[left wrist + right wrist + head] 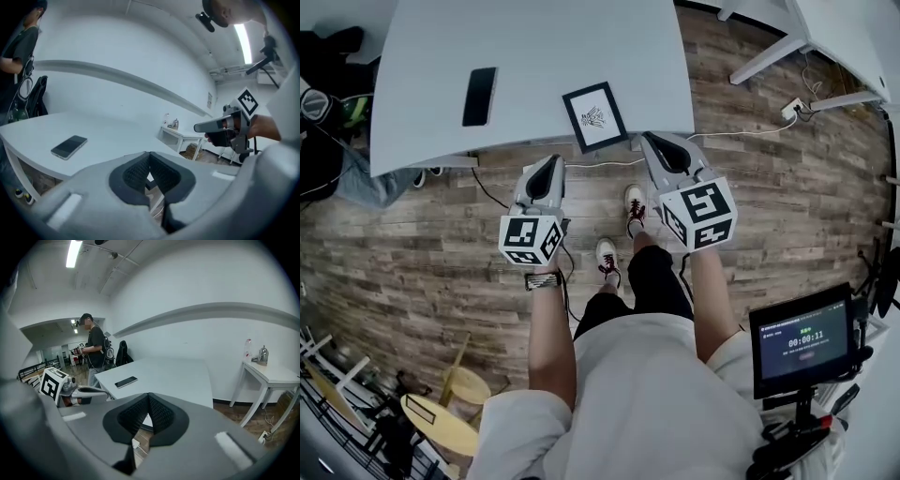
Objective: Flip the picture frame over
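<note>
The picture frame (594, 116), black-edged with a white mat and a small dark drawing, lies face up at the front edge of the grey table (534, 47). Both grippers hang over the floor just short of that edge. My left gripper (551, 162) sits below and left of the frame; its jaws are shut on nothing (149, 156). My right gripper (648, 140) is close to the frame's right side, also shut with nothing held (148, 396). Each gripper view shows the other gripper beside it: the right gripper (206, 126) and the left gripper (89, 392).
A black phone (479, 96) lies on the table left of the frame. Cables and a power strip (790, 108) cross the wooden floor. White table legs (769, 56) stand at the upper right, and a monitor (802, 339) at the lower right. A person (96, 348) stands beyond the table.
</note>
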A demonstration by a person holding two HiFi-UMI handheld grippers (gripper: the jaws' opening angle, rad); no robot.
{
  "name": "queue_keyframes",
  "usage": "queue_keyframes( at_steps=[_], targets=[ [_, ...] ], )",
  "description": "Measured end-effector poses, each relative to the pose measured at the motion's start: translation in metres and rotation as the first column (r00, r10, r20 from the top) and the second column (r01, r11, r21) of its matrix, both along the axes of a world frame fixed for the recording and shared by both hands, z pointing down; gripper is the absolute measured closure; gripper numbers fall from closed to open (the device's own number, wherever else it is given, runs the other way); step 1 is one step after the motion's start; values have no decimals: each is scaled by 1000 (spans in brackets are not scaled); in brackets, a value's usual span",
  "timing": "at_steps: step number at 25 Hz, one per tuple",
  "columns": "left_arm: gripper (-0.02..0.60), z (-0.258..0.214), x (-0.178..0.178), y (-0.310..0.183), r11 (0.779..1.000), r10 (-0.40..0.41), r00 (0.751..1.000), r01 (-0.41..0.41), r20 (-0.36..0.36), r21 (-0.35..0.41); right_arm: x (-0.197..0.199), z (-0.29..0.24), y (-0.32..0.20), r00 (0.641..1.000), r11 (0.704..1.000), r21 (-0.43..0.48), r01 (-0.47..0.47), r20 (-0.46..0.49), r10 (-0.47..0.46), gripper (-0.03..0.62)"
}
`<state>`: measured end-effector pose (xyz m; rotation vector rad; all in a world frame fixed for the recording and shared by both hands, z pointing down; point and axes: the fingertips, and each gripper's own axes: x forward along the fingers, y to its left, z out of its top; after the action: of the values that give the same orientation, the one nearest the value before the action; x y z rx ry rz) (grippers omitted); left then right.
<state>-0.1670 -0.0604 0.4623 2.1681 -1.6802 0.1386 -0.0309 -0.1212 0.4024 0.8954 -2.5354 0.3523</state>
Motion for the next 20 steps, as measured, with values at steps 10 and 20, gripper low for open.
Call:
queue_keyframes(
  at_steps=[10, 20],
  targets=[
    [577, -118, 24, 20, 995, 20, 998, -26, 64, 97, 17, -91, 27, 999, 991, 132, 0, 32, -5, 591],
    [577, -209, 29, 11, 972, 46, 965, -102, 259, 210, 16, -168, 31, 996, 966, 257, -6, 85, -17, 591]
  ],
)
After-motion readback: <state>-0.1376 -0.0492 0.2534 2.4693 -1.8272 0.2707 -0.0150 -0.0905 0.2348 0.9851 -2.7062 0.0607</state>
